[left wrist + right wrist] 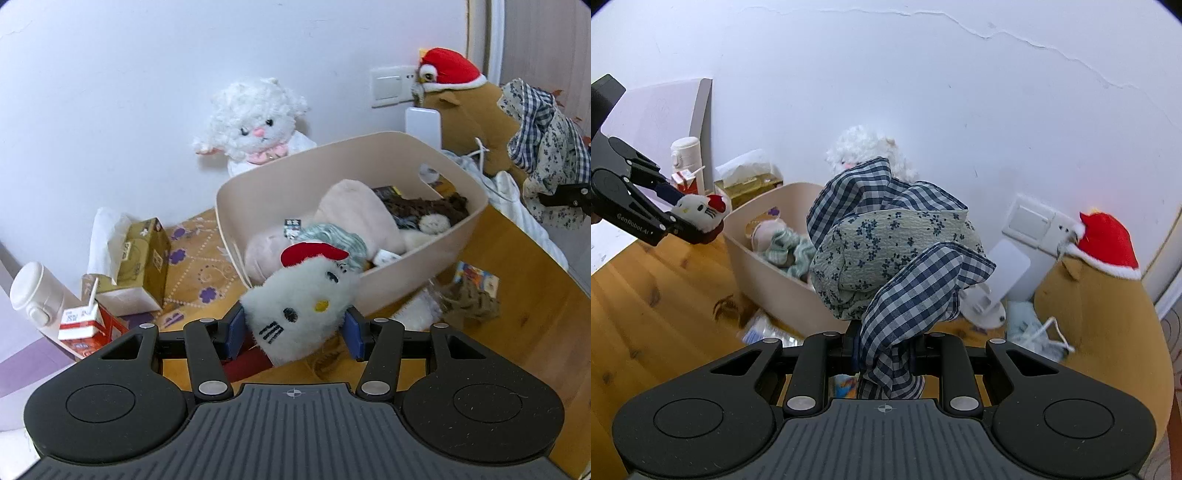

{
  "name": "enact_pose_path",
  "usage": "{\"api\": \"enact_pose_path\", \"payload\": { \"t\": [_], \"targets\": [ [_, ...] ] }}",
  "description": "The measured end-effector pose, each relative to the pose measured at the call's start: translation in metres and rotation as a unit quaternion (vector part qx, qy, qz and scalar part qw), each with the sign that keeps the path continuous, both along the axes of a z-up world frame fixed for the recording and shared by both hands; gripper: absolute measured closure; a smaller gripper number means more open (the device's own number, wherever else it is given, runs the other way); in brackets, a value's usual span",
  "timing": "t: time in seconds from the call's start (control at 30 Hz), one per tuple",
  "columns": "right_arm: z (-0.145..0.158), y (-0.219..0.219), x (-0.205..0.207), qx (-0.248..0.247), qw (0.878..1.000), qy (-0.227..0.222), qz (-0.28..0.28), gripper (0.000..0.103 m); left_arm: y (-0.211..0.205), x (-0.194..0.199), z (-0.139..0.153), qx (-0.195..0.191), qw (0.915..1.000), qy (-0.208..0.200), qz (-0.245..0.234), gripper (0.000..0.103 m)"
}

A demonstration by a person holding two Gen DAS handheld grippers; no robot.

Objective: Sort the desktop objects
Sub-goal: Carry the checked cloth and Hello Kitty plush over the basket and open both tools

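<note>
Both jaws are clamped on soft loads: the left gripper (295, 332) holds a white Hello Kitty plush (299, 310) just before the beige storage bin's (424, 266) near rim, the right gripper (884, 350) pinches a gingham-and-floral cloth bundle (894, 251) beside that bin. Best carry each fully over the rim before letting go, so nothing snags or slides onto the tabletop (646, 288)

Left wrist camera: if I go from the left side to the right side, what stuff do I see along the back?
White bottle → milk carton → tissue box → white lamb plush → beige bin → brown plush with red hat → checked cloth.
</note>
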State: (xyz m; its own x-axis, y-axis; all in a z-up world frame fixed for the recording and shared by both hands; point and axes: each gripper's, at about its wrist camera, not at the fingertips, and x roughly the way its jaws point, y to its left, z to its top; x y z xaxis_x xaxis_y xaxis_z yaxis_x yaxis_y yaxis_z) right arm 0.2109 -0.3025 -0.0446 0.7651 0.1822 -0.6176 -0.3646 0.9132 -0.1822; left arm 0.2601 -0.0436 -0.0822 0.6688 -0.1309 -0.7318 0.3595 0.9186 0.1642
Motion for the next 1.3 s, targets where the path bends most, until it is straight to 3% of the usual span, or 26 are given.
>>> {"api": "enact_pose_path", "payload": {
  "t": [0.53,1.0,1.17,1.3],
  "targets": [
    [0.003,0.009,0.070,-0.012,1.000,-0.010,0.008,0.082,-0.030,0.059,0.004,0.020,0.9995,-0.023,-0.013,0.049],
    [-0.031,0.023,0.119,-0.059,0.996,0.040,0.059,0.080,-0.059,0.096,-0.026,0.037,0.9993,0.010,-0.004,0.049],
    [-0.045,0.031,0.133,-0.058,0.994,0.058,0.070,0.074,-0.061,0.106,-0.039,0.037,0.9988,0.026,0.018,0.048],
    [-0.054,0.038,0.139,-0.062,0.992,0.069,0.080,0.061,-0.061,0.108,-0.042,0.035,0.9986,0.024,0.031,0.044]
  ]
}}
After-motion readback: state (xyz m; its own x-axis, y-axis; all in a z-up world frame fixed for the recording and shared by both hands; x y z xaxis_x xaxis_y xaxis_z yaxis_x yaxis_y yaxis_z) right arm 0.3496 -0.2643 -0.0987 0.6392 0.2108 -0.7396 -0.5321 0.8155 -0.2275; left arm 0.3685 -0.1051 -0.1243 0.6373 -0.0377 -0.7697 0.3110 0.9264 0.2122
